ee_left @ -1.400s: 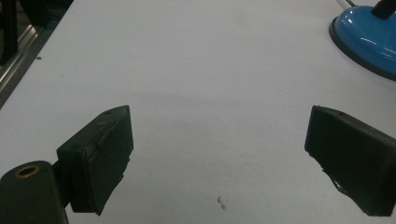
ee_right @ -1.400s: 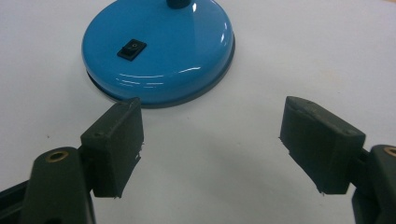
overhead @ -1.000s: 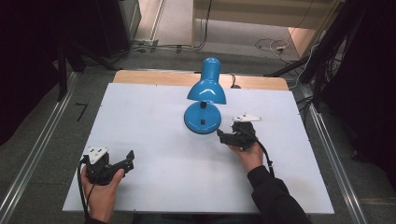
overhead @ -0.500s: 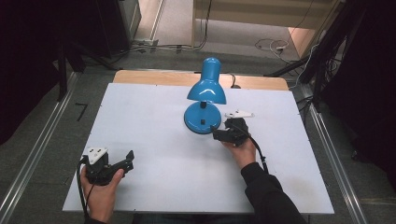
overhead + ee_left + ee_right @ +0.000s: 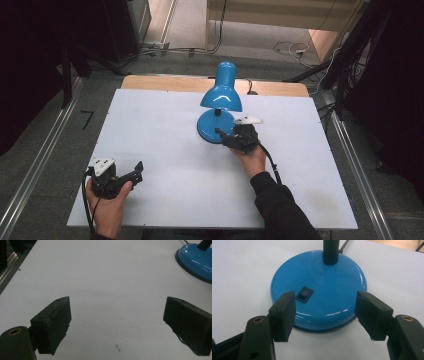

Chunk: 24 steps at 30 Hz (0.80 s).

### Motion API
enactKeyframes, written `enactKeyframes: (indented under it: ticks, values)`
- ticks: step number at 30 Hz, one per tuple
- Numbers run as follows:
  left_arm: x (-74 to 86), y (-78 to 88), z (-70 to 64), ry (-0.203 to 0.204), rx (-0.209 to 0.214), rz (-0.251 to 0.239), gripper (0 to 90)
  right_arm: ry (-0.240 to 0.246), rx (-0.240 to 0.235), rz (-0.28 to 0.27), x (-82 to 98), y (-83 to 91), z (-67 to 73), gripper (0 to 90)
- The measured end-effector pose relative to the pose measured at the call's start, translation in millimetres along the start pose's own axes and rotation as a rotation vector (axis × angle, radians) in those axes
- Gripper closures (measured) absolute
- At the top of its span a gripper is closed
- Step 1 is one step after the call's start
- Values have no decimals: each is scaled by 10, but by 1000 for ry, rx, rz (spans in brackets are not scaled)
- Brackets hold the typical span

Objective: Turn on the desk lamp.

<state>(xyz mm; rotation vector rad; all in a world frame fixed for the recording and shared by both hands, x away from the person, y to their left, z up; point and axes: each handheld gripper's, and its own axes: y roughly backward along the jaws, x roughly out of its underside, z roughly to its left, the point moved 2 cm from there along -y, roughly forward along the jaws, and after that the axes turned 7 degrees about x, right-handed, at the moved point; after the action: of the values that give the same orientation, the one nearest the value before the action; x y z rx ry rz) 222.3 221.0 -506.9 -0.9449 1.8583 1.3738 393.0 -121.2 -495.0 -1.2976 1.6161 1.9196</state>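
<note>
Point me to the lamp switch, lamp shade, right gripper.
lamp switch (image 5: 304,294), right gripper view, black rocker on the base.
lamp shade (image 5: 221,95), high view, blue outer shell.
right gripper (image 5: 325,315), right gripper view, midway between open fingertips.

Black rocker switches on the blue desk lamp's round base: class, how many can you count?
1. A small black rocker switch sits on top of the blue metal desk lamp's round base, near its front edge, close to the open right gripper. The base's far side is hidden.

The round blue lamp base with its black rocker switch is sitting just ahead of the right gripper; bare white tabletop is lying ahead of the left gripper.
</note>
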Motion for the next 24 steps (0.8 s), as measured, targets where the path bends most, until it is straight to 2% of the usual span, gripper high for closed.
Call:
enactKeyframes:
  ticks: [7, 10, 16, 17, 19, 20, 22, 24]
  values:
    - [1, 4, -2, 3, 2, -1, 85, -7, 7, -15, -23, -67, 44, 323]
    - [0, 8, 6, 6, 2, -2, 85, -15, 5, -25, -22, -91, 57, 364]
    - [2, 11, 10, 13, 8, -4, 85, -10, 27, -53, -26, -132, 64, 593]
    - [3, 12, 12, 13, 9, -1, 85, -10, 27, -53, -26, -132, 64, 593]
    - [5, 7, 18, 14, 6, 2, 85, 1, 29, -48, -33, -156, 83, 691]
    - [5, 7, 18, 14, 6, 2, 85, 1, 29, -48, -33, -156, 83, 691]
    - [4, 9, 20, 17, 5, -1, 85, 8, 34, -54, -44, -171, 103, 780]
    - [4, 11, 21, 18, 6, -3, 85, 9, 32, -53, -47, -178, 108, 802]
